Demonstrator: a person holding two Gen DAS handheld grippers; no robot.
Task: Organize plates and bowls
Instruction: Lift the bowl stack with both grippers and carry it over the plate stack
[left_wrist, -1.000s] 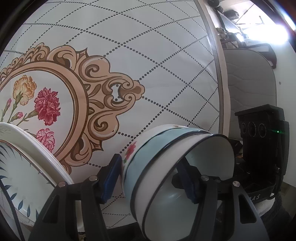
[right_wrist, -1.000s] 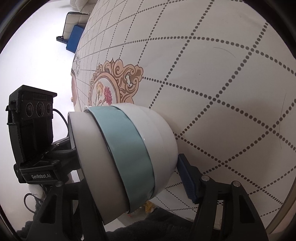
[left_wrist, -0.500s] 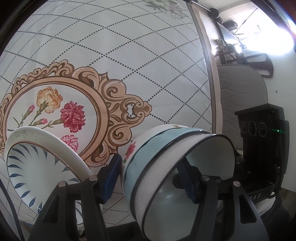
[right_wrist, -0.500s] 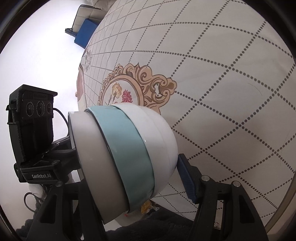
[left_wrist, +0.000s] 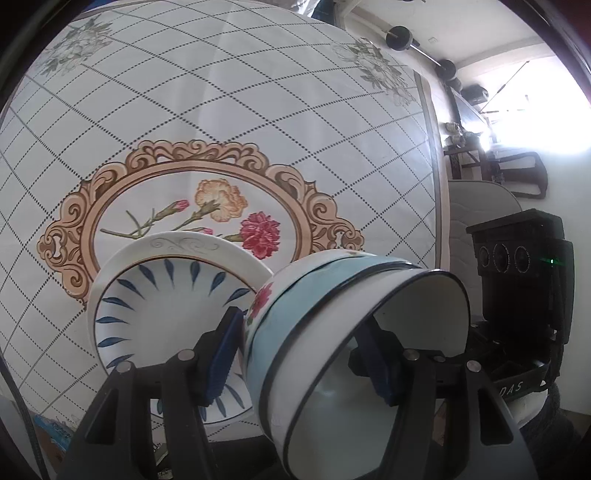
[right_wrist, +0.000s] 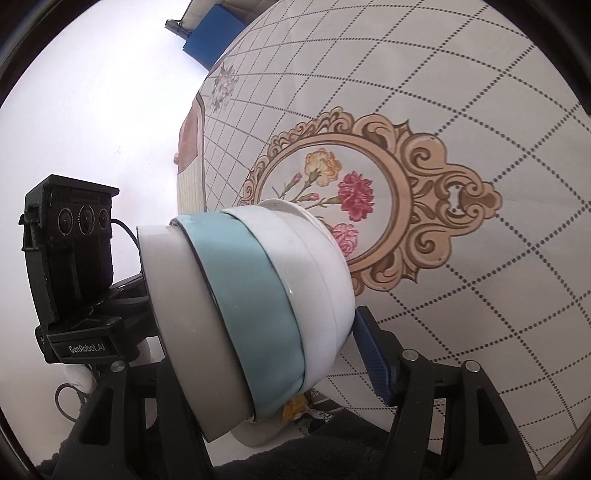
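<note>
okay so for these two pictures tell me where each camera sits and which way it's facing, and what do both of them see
Left wrist: sits on the left gripper, looking steeply down at the tablecloth and a blue-leaf plate; its own fingers clamp the bowl stack, and the right gripper's camera block shows.
Right wrist: sits on the right gripper, looking slantwise across the tablecloth; its fingers hold the bowl stack, with the left gripper's camera block showing.
Shared: the bowl stack, the tablecloth's flower medallion, each other's gripper.
</note>
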